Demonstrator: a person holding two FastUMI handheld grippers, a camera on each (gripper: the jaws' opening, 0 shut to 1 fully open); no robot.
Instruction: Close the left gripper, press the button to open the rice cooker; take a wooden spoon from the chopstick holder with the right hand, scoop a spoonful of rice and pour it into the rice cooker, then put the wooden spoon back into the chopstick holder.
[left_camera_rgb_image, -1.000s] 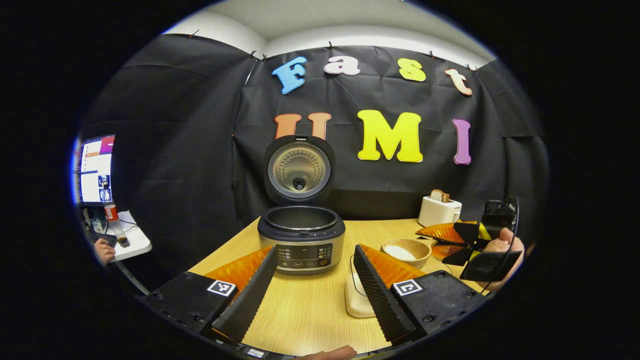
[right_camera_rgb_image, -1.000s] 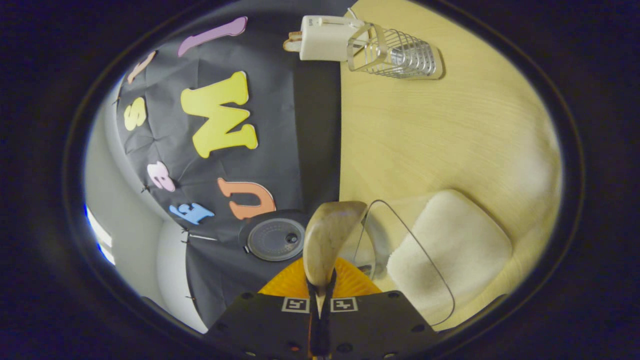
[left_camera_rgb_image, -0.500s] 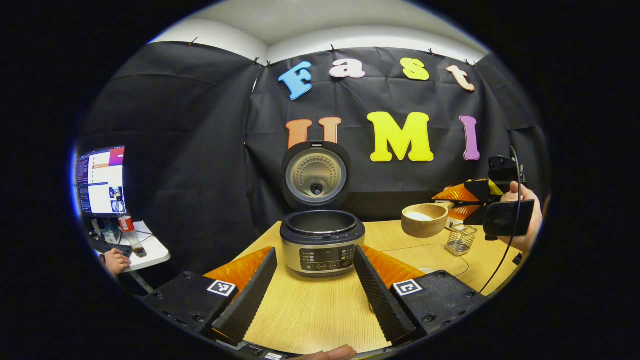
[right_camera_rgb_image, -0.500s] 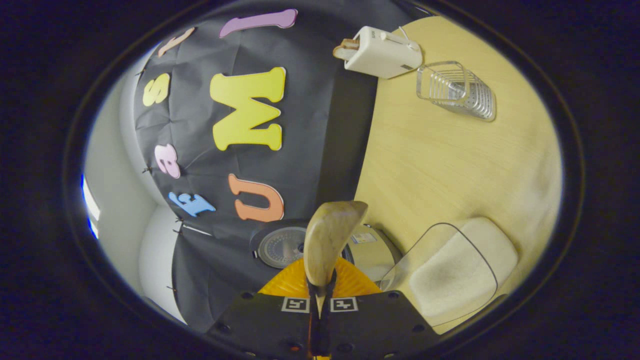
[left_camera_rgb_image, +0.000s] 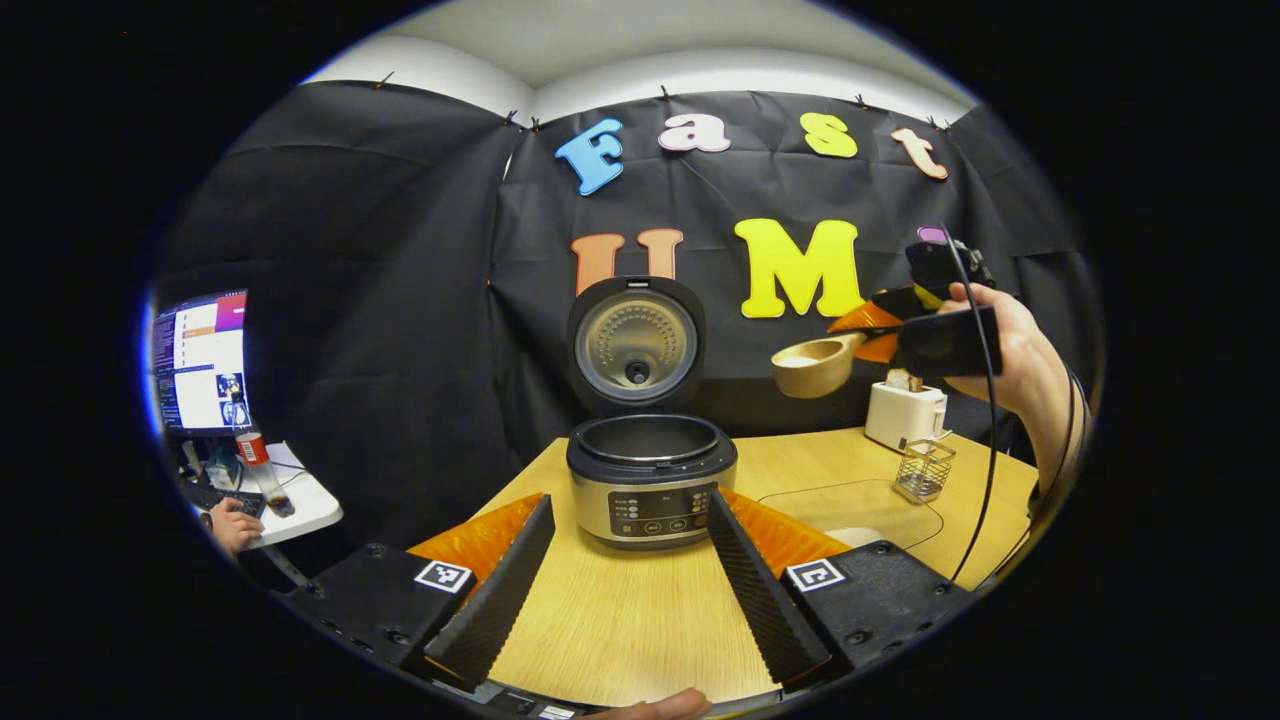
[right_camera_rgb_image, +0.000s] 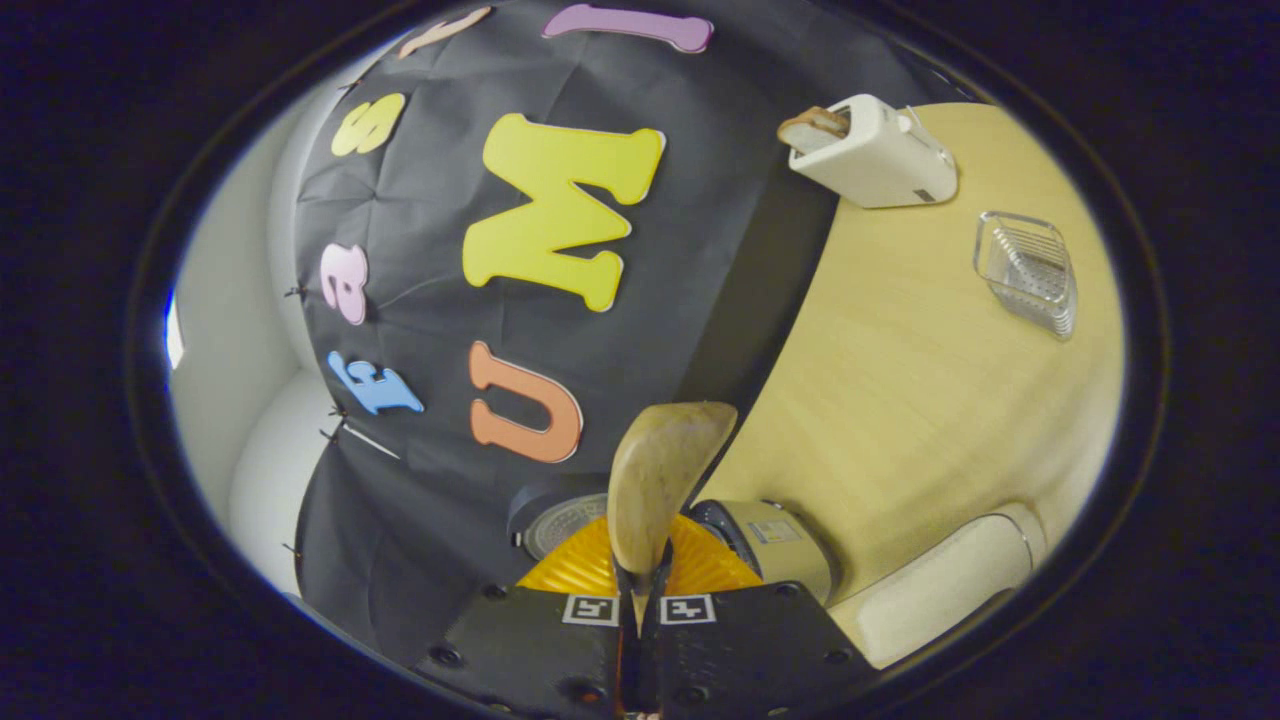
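The rice cooker stands open mid-table, its lid upright. My left gripper is open in front of it and holds nothing. To the upper right, a hand carries my right gripper, shut on the wooden spoon's handle. The spoon hangs level, above and to the right of the pot, with pale rice in its bowl. In the right gripper view the spoon stands edge-on from the shut gripper, with the cooker low beside it. The wire chopstick holder sits on the table at right.
A white toaster with bread stands at the back right, also seen from above. A cream white object lies on the wooden table right of the cooker. A side desk with a monitor and a person's hand is at far left.
My right gripper has lifted the loaded spoon from table height to above and right of the open cooker. The left gripper stays open and has drawn back slightly.
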